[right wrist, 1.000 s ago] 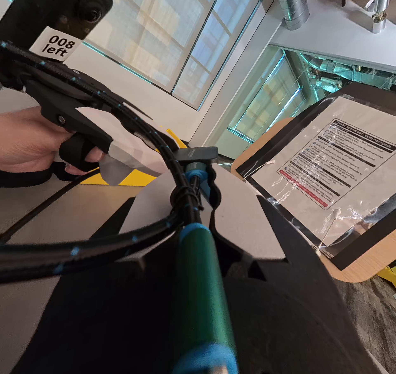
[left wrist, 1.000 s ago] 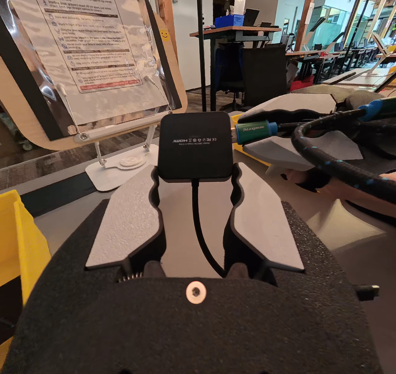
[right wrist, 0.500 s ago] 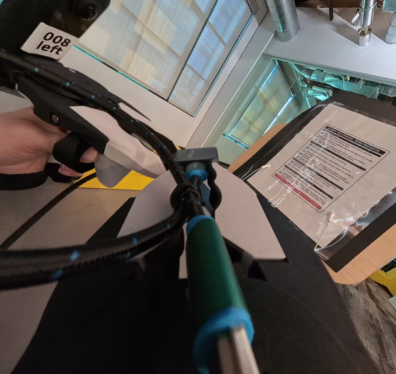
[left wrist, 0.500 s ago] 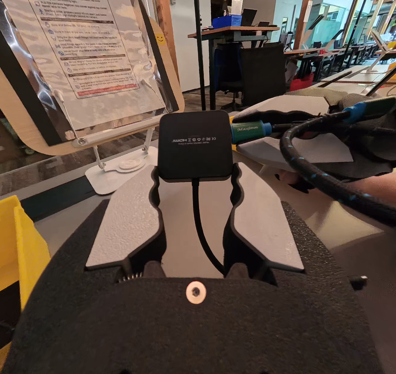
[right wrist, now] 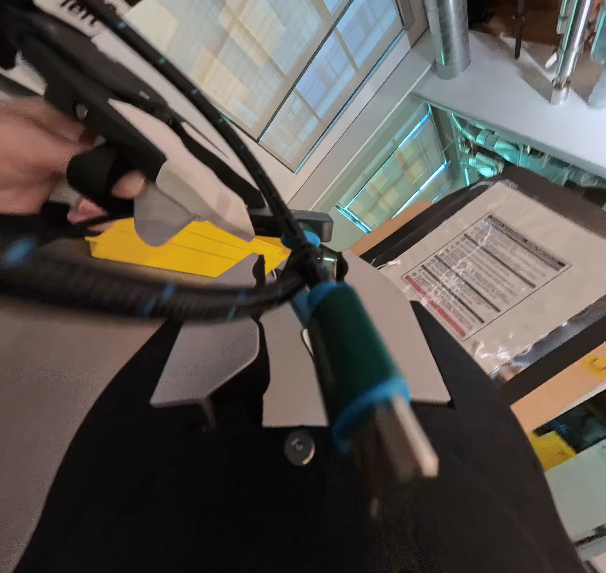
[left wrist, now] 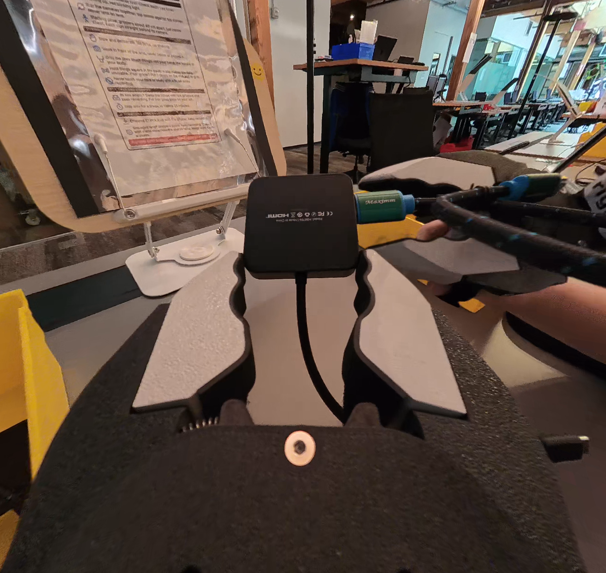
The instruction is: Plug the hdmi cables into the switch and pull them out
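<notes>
My left gripper is shut on the black HDMI switch and holds it flat above the table; the switch's own thin cable runs back between the fingers. A green HDMI plug sits in the switch's right side. My right gripper stands around that plug with its jaws apart, touching neither side. In the right wrist view the right gripper is open, with the switch edge-on ahead. The braided cable loops left, and its other green plug lies over the gripper body.
A laminated sheet on a white stand stands behind the switch, also at right in the right wrist view. Yellow bins sit at the left and behind the plug. A small black connector lies lower right.
The green plug went fully into the switch's side. The right jaws then opened off it. The cable's free plug swung down across the right wrist view.
</notes>
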